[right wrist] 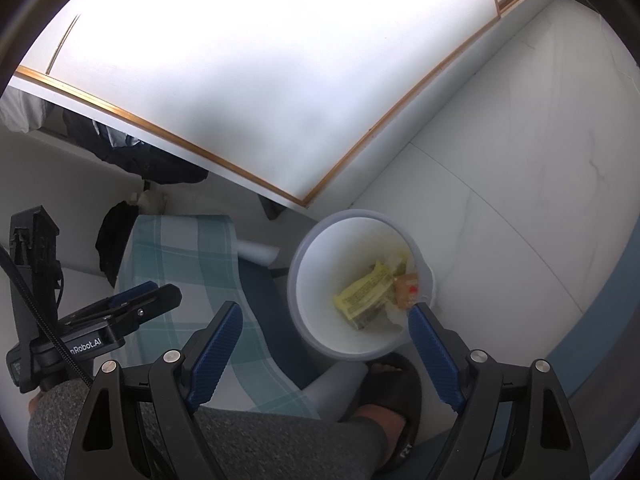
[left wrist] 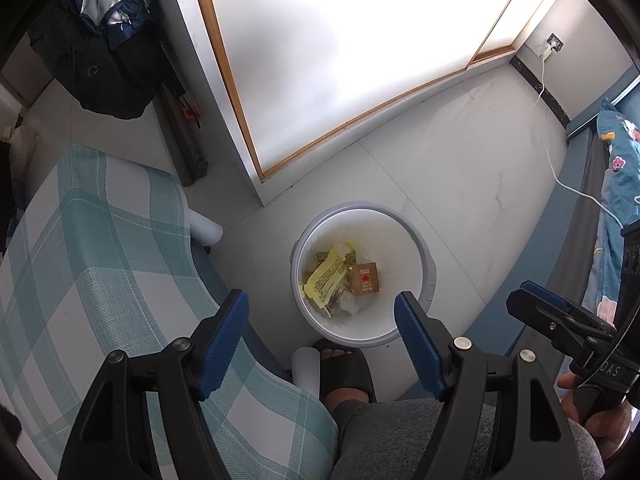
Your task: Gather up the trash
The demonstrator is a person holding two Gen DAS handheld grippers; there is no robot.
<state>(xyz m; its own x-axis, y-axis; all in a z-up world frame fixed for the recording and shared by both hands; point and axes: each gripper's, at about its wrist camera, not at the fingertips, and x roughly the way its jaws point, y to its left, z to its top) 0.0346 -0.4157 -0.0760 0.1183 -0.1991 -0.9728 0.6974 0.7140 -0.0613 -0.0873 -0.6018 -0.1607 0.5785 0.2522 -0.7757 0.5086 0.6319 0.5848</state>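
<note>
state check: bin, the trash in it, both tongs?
white bin: upright on the floor, no lid, holding trash
yellow wrapper: lying crumpled at the bottom of the bin
brown packet: flat at the bottom, beside the wrapper
left tongs: open, empty, above the bin
right tongs: open, empty, above the bin

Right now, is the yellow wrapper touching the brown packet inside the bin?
Touching. In the left wrist view the yellow wrapper lies against the brown packet on the white bin's floor, edges meeting with no gap.
</note>
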